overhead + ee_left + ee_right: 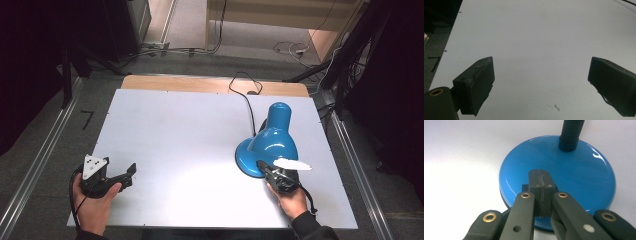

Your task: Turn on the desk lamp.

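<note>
Two grippers, two jobs: my right gripper (540,173), jaws pressed together with nothing between, bears on the blue lamp base (576,173) at centre frame, probably prodding a switch. My left gripper (131,171) waits wide-jawed, lower left.

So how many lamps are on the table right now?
1. The blue lamp stands on the table's right half, in front of the right tool, whose closed tip hovers over its round base.
</note>
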`<state>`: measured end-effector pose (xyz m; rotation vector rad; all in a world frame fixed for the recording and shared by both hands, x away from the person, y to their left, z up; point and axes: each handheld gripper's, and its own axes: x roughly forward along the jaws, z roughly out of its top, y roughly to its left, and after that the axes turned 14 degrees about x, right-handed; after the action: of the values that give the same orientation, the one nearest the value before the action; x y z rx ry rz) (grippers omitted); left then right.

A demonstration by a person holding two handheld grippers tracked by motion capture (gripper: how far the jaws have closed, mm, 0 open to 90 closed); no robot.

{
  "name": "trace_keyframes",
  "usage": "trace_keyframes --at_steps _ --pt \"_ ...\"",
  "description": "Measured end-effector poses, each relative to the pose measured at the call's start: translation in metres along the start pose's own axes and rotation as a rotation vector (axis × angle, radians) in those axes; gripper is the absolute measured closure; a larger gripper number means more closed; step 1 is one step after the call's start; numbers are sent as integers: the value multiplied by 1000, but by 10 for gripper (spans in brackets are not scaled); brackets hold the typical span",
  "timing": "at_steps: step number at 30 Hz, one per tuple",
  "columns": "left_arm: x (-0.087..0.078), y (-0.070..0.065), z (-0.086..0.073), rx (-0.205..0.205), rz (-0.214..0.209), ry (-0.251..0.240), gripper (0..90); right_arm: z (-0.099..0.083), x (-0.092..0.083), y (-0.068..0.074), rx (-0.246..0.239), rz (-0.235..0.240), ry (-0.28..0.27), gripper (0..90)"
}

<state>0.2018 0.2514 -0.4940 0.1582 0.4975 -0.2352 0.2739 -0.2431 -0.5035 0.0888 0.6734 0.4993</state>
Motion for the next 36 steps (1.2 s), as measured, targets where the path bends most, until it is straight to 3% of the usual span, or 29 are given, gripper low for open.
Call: trace_keyframes --at_steps 6,10,15,24,30,36 --pt "0 0 0 -1 -3 -1 73 1 -1 -4 37 11 11 881" --pt "0 1 0 -4 -5 -3 73 2 -2 -10 69 48 17 879" --pt "-1 2 0 -5 -3 -4 73 6 -7 -15 101 52 -13 862" --pt "0 2 0 -3 -4 -5 73 9 -13 -20 114 60 -24 791" --pt "-1 2 0 -5 -3 -5 73 11 -19 -22 129 63 -30 694" --pt "0 1 0 -3 -5 -5 73 12 -23 -26 133 64 -5 483"
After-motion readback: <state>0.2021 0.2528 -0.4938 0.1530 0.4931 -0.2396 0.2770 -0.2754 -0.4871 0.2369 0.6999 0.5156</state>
